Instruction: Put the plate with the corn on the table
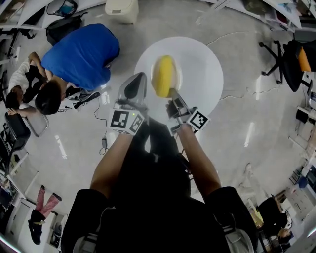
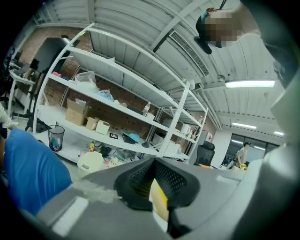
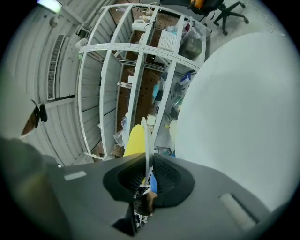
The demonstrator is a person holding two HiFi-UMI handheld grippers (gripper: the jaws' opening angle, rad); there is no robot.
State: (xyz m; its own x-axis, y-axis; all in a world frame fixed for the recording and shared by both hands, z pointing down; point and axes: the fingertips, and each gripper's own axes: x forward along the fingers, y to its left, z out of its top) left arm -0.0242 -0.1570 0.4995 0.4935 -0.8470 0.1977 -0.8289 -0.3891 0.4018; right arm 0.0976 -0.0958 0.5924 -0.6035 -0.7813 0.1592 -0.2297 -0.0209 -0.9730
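A yellow corn cob (image 1: pixel 164 75) lies on a white plate (image 1: pixel 178 74) that hangs over the near left part of the round white table (image 1: pixel 202 64). My left gripper (image 1: pixel 140 81) is at the plate's left side and my right gripper (image 1: pixel 172 94) at its near edge. In the left gripper view the black pads (image 2: pixel 136 187) are shut on the plate's rim (image 2: pixel 160 220), with the corn (image 2: pixel 161 199) showing behind. The right gripper (image 3: pixel 147 176) pinches the plate (image 3: pixel 146 140) edge-on, with the corn (image 3: pixel 135 140) to its left and the table top (image 3: pixel 234 117) to its right.
A person in a blue top (image 1: pixel 81 54) crouches on the floor left of the table. An office chair (image 1: pixel 284 59) stands at the right, a beige bin (image 1: pixel 121 10) beyond the table. White shelving (image 2: pixel 117 93) with boxes lines the wall. A cable (image 1: pixel 105 133) lies on the floor.
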